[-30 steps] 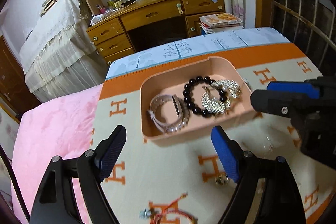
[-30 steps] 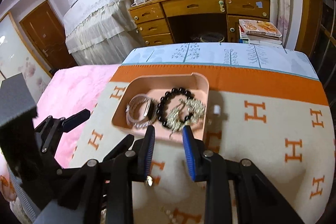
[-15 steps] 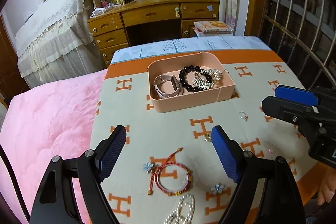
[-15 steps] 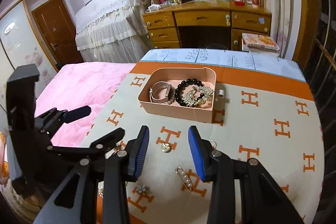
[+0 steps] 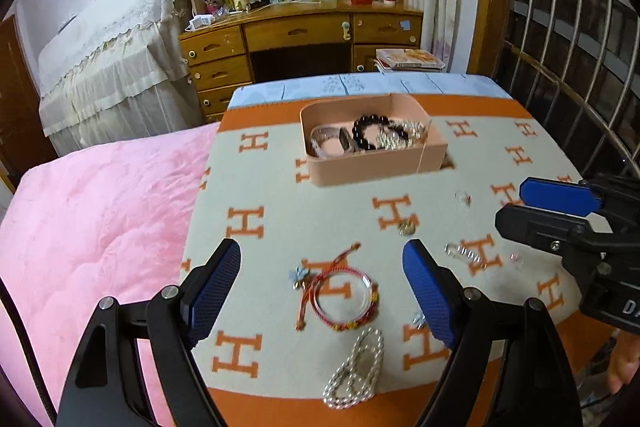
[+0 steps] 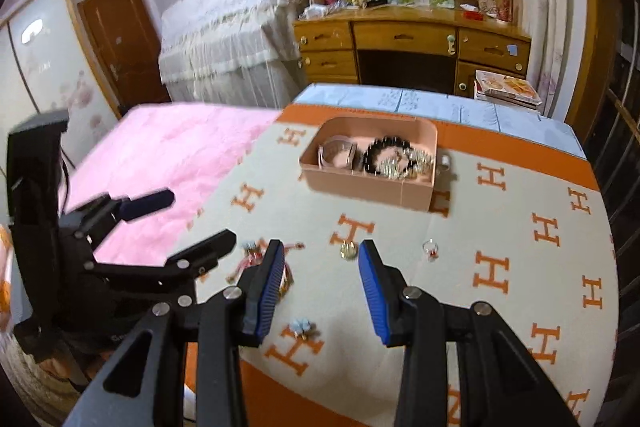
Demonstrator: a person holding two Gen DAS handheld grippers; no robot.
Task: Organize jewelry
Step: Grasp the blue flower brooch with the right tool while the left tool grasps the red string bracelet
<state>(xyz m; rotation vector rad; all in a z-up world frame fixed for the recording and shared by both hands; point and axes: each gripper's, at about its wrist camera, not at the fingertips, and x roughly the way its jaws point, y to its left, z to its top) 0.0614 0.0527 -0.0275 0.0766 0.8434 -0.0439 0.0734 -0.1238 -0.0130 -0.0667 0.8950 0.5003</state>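
A pink tray [image 5: 384,167] on the H-patterned cloth holds a watch [image 5: 328,141], a black bead bracelet [image 5: 370,133] and a silver piece [image 5: 400,137]; the tray also shows in the right wrist view [image 6: 360,189]. Loose on the cloth lie a red cord bracelet [image 5: 344,293], a pearl strand [image 5: 356,373], a gold charm [image 5: 407,226], a clip [image 5: 464,254] and a ring [image 6: 431,247]. My left gripper [image 5: 322,293] is open and empty above the red bracelet. My right gripper [image 6: 322,291] is open and empty, near the gold charm [image 6: 348,250].
A pink quilt [image 5: 92,219] covers the bed left of the cloth. A wooden desk [image 5: 304,39] with shelves stands behind. A barred window [image 5: 568,39] is at the right. A small flower charm [image 6: 302,327] lies near the cloth's front edge.
Both grippers have drawn back and up from the tray, so more of the cloth and loose jewelry shows. My right gripper's jaws have opened wider.
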